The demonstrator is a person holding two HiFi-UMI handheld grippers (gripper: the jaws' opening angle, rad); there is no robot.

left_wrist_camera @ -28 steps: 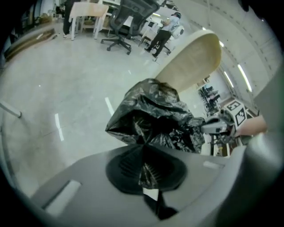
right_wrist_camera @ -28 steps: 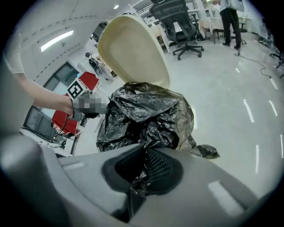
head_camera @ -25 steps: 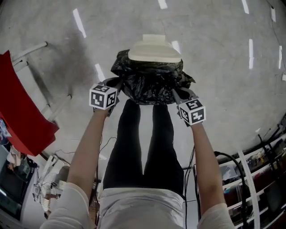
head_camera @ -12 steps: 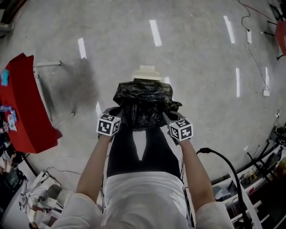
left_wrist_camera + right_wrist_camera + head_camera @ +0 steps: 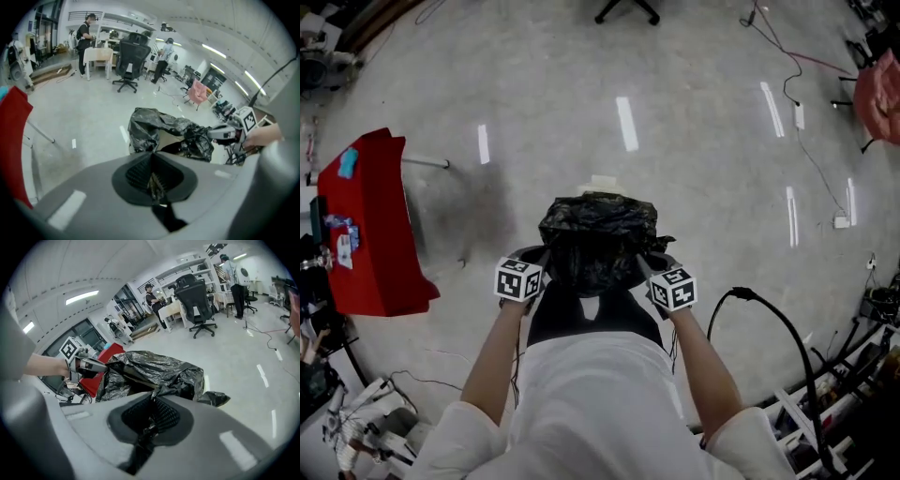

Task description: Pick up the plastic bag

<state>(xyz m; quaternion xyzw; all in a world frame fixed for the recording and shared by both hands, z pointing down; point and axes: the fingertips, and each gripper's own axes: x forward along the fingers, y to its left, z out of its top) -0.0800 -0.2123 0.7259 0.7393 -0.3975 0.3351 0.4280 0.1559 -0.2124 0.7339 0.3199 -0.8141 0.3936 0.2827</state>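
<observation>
Plastic bag: thin black film, heavily crinkled, glossy, with pale highlights along the creases.

Left claw and right claw: smooth matt grey plastic shells. Inner pads are black, finely ribbed and rubbery-looking.

Marker cube: flat matt black-and-white print.

Floor: grey, speckled, polished; it mirrors the ceiling lights as white bars.

Shirt: white matt cloth.

Cable: black, smooth, slight sheen.

Red cover: matt; material unclear.
</observation>
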